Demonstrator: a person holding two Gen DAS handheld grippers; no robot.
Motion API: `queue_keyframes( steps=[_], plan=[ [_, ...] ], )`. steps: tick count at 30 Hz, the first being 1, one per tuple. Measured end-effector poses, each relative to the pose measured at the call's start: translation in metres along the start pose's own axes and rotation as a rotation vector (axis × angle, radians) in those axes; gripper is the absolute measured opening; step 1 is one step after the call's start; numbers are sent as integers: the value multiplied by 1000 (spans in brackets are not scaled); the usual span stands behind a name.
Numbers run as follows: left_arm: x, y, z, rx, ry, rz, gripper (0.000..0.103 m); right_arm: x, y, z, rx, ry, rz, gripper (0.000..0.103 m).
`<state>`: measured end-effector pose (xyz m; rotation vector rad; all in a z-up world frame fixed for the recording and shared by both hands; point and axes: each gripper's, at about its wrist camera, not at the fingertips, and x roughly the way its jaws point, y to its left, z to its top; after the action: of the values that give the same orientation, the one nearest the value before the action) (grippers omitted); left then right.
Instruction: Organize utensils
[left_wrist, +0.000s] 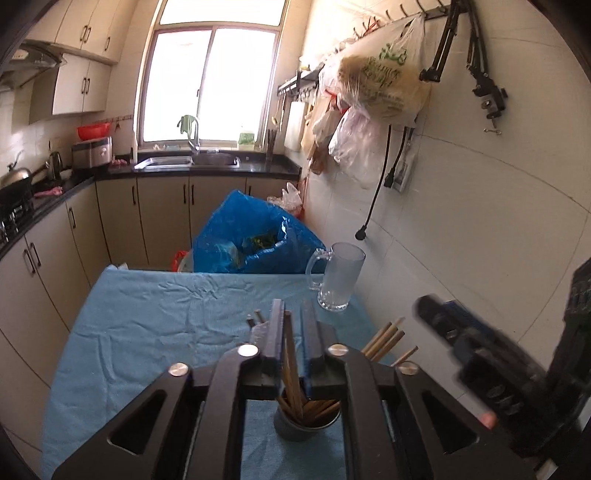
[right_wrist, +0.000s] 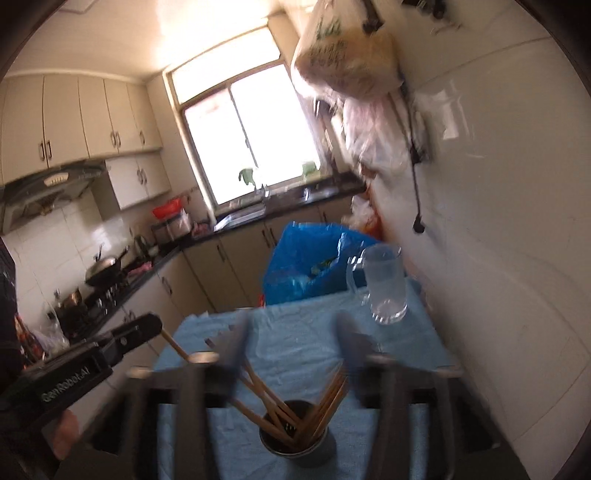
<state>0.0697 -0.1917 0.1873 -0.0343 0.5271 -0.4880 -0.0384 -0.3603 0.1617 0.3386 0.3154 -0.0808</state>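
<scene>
Left gripper: your left gripper hovers over the cup, its fingers a narrow slot apart. A chopstick stands in that slot, close against the left finger; you cannot tell from the left wrist view whether the pads press on it.
Right gripper: your right gripper has its fingers spread wide, blurred, with nothing between them. It shows in the left wrist view too, at the right edge.
Cup: the dark metal cup stands upright on the blue cloth, near the table's front, below both grippers.
Chopsticks: a bundle of wooden chopsticks sits in the cup, fanned out and leaning against its rim.
Glass mug: a clear glass mug stands upright at the cloth's far right corner, beside the tiled wall, well apart from the cup.
Blue bag: a blue plastic bag sits just behind the table's far edge.
</scene>
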Motion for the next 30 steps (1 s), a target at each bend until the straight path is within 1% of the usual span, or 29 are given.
queue_keyframes(
  steps=[1,2,3,4,5,6,7,8,10,12,13,14,17,20,21,23,27,30],
  plan=[
    [-9,2,0,1,-18,4,33,-12,1,4,-9,-26,-10,62],
    [-21,5,-1,2,-47,16,57,-19,3,6,-12,-41,-16,62],
    [-34,7,-2,7,-76,30,65,-31,4,8,-14,-59,-30,69],
    [-42,11,-4,11,-98,42,70,-42,5,8,-16,-75,-46,75],
    [-60,13,-8,25,-139,68,71,-56,5,6,-21,-96,-68,89],
    [-71,15,-12,37,-162,87,73,-66,7,3,-23,-113,-84,98],
    [-87,18,-20,59,-190,117,84,-76,7,0,-23,-129,-107,99],
    [-98,21,-27,77,-200,134,94,-88,9,-6,-24,-139,-143,101],
    [-117,27,-46,98,-206,174,96,-105,14,-21,-43,-136,-163,103],
    [-128,33,-64,118,-187,215,97,-114,19,-37,-61,-110,-211,103],
    [-135,38,-80,129,-165,231,98,-118,23,-49,-71,-88,-246,103],
    [-139,41,-92,133,-151,245,100,-123,26,-62,-86,-75,-262,103],
    [-151,52,-128,134,-123,298,100,-138,35,-100,-115,-69,-325,103],
    [-156,63,-159,96,-88,285,100,-150,43,-129,-103,-88,-321,103],
    [-155,64,-162,89,-74,278,100,-151,47,-135,-112,-85,-322,103],
    [-151,70,-167,81,-37,271,100,-147,54,-136,-147,-65,-324,103],
    [-155,72,-168,71,-43,267,100,-150,62,-136,-169,-71,-324,103],
    [-159,73,-170,64,-55,266,100,-147,62,-135,-165,-58,-328,103]
  ],
)
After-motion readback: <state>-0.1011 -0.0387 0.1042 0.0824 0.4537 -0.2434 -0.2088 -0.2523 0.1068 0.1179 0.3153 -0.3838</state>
